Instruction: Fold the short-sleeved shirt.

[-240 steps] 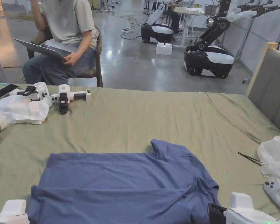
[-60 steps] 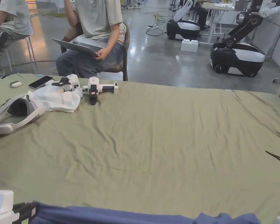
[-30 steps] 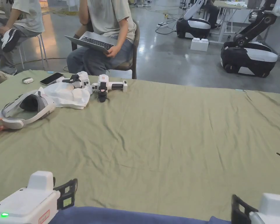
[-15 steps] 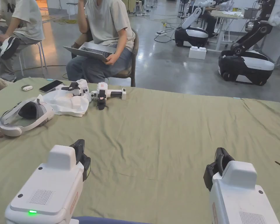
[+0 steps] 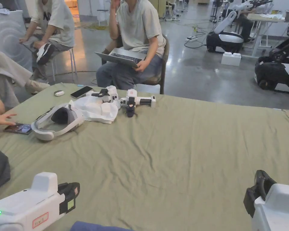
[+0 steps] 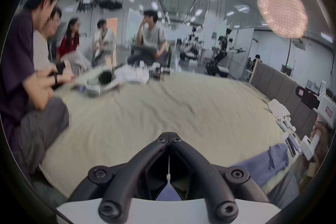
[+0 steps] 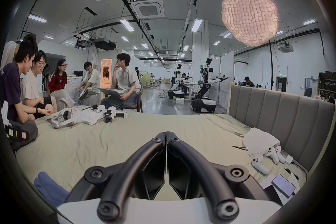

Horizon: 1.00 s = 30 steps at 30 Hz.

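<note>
While both tools are lifted off the bed, neither holds anything: left tool (image 6: 169, 137) has its jaws pressed together tip to tip with nothing between, right tool (image 7: 166, 136) the same, closed and empty. Shirt (image 5: 95, 226), blue, lies on the green bed sheet (image 5: 177, 156) just under and behind my tools; a sliver of it shows at the near edge in the head view. From the left tool it sits off to the right and low (image 6: 269, 164), from the right tool it sits low to the left (image 7: 49, 189), so it's between the two, bunched or layered at that end as far as I can see. Can't tell how many folds are in; most of the shirt is hidden, so fold state is a guess. My judgement: either mid-task between folds or near done, tools clear of the cloth. Left to do, if anything: come back down, pinch an edge, finish and flatten. Far ahead of the tools: headset (image 5: 55, 124), white cloth (image 5: 95, 108), spare gripper (image 5: 135, 102), well apart from the shirt.
</note>
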{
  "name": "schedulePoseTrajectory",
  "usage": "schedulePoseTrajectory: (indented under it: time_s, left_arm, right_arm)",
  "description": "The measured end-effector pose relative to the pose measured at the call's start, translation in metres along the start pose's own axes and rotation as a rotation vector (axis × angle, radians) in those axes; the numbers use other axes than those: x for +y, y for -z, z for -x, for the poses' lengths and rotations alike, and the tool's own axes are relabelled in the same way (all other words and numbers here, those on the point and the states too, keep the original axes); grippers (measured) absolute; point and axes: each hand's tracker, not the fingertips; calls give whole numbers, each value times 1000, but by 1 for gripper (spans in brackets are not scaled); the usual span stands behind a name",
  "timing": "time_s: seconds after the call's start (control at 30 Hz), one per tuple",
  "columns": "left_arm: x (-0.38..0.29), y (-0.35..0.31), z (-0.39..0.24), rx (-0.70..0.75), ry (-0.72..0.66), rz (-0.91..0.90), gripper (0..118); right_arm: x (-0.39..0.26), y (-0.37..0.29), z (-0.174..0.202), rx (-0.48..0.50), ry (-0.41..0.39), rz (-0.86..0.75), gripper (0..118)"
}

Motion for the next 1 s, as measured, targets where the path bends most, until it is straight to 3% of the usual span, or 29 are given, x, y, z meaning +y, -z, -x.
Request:
schedulePoseTrajectory:
  time_s: [0.2,0.27,0.33,0.37,0.43,0.57,0.8,0.93,1.0]
  left_arm:
    - [-39,23,76,-104,-173,217,4]
    - [-50,31,97,-157,-261,269,24]
    - [-59,40,114,-209,-350,332,60]
    - [-64,43,121,-220,-374,355,70]
    - [-72,50,132,-275,-425,378,77]
    - [-89,68,142,-388,-557,427,77]
    - [-102,92,118,-530,-631,458,75]
    - [-104,106,103,-533,-644,441,56]
    - [-105,108,91,-441,-574,473,16]
  right_arm:
    - [-8,1,-1,8,-2,38,0]
    - [-8,1,-1,12,-2,46,0]
    - [-8,1,-1,13,-6,53,0]
    - [-9,1,-1,15,-8,56,0]
    - [-9,1,-2,14,-13,59,0]
    - [-10,0,-3,10,-12,70,0]
    - [-15,-1,-6,4,-7,91,0]
    - [-18,-1,-8,-1,5,103,0]
    - [-19,-1,-9,-4,9,109,0]
